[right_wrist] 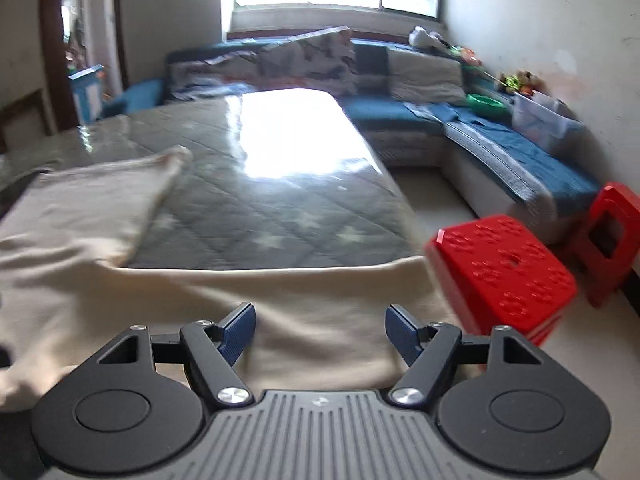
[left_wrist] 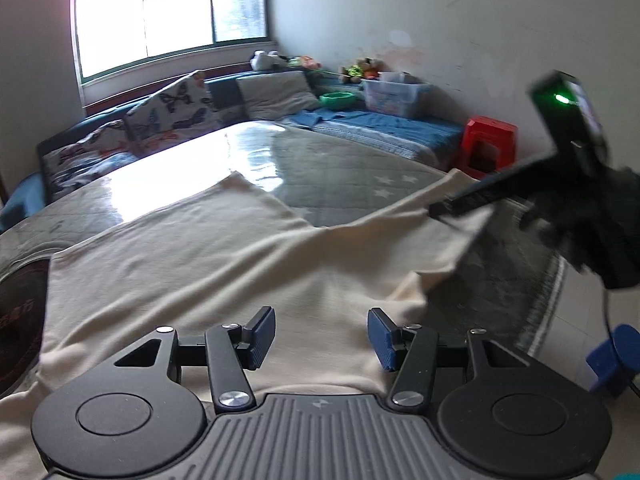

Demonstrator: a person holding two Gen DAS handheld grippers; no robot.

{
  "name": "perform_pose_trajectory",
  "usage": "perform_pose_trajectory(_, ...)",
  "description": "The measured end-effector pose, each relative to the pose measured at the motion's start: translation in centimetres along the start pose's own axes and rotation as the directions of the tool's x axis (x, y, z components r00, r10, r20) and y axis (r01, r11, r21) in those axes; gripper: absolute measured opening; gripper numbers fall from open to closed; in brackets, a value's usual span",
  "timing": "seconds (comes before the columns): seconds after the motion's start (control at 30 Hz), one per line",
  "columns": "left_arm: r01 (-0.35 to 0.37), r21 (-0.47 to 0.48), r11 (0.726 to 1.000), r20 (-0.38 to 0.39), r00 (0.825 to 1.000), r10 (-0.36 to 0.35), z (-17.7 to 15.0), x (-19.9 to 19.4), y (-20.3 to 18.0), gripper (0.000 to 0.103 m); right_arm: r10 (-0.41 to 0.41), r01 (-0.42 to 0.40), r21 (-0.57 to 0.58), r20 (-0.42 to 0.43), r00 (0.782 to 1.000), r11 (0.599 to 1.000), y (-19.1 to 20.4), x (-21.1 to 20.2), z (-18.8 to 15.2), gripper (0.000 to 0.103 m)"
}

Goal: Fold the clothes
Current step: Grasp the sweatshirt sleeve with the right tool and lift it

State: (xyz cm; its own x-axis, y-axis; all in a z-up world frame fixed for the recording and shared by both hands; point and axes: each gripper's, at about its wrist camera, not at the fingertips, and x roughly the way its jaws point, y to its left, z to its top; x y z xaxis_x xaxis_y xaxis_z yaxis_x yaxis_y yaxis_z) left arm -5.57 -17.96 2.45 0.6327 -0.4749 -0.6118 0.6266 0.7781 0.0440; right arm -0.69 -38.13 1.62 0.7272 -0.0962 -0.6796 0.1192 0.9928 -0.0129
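A cream garment point(left_wrist: 208, 264) lies spread on the grey quilted table point(left_wrist: 352, 176), one part reaching toward the window. My left gripper point(left_wrist: 322, 338) is open and empty just above the cloth's near part. In the left wrist view the right gripper point(left_wrist: 460, 204) reaches in from the right at the cloth's raised right corner. In the right wrist view my right gripper point(right_wrist: 320, 330) is open over the cream garment point(right_wrist: 312, 308) near the table's point(right_wrist: 280, 208) right edge, with nothing between the pads.
A red plastic stool point(right_wrist: 504, 272) stands right of the table, a second red stool point(right_wrist: 612, 236) behind it. A blue sofa point(right_wrist: 500, 140) with cushions, a green bowl point(right_wrist: 486, 105) and a clear bin point(right_wrist: 540, 118) runs along the back and right walls.
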Motion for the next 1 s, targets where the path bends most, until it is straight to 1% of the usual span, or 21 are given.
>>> perform_pose_trajectory(0.1,0.02,0.023,1.0,-0.014,1.0,-0.02,-0.3,0.2,-0.6,0.055,-0.008,0.008,0.0,-0.001,1.0,1.0,-0.5,1.1,0.6,0.075)
perform_pose_trajectory(0.27,0.046,0.044,0.998,-0.035,0.998,-0.044,-0.9,0.5,-1.2,0.055,0.019,-0.018,-0.012,0.016,1.0,1.0,-0.5,3.2,2.2,0.076)
perform_pose_trajectory(0.4,0.051,0.043,0.998,-0.034,0.998,-0.049,-1.1,0.4,-1.2,0.055,0.04,-0.039,-0.021,0.032,0.999,0.999,-0.3,4.3,2.9,0.08)
perform_pose_trajectory(0.5,0.051,0.043,0.998,-0.034,0.998,-0.05,-1.1,0.4,-1.2,0.055,0.048,-0.047,-0.029,0.038,0.998,0.998,-0.1,4.9,3.4,0.081)
perform_pose_trajectory(0.63,0.049,0.043,0.998,-0.036,0.998,-0.047,-1.0,0.4,-1.2,0.055,0.042,-0.04,-0.048,0.047,0.998,0.998,0.4,4.0,3.4,0.081)
perform_pose_trajectory(0.73,0.044,0.042,0.998,-0.036,0.998,-0.043,-0.8,0.5,-1.2,0.055,0.045,-0.04,-0.079,0.056,0.997,0.996,0.8,2.6,2.8,0.081)
perform_pose_trajectory(0.8,0.041,0.042,0.998,-0.037,0.999,-0.039,-0.8,0.5,-1.2,0.057,0.04,-0.035,-0.078,0.057,0.998,0.996,0.7,2.0,2.3,0.081)
perform_pose_trajectory(0.87,0.036,0.039,0.999,-0.037,0.999,-0.035,-0.7,0.5,-1.1,0.058,0.021,-0.019,-0.032,0.059,0.998,0.999,-0.3,1.4,1.5,0.079)
perform_pose_trajectory(0.93,0.031,0.036,0.999,-0.038,0.999,-0.03,-0.7,0.5,-1.0,0.059,-0.001,0.001,0.015,0.057,0.998,1.0,-1.3,1.1,0.9,0.074)
perform_pose_trajectory(1.0,0.026,0.036,0.999,-0.037,0.999,-0.025,-0.6,0.6,-1.0,0.06,-0.026,0.023,0.054,0.053,0.998,0.998,-2.3,0.8,0.4,0.073)
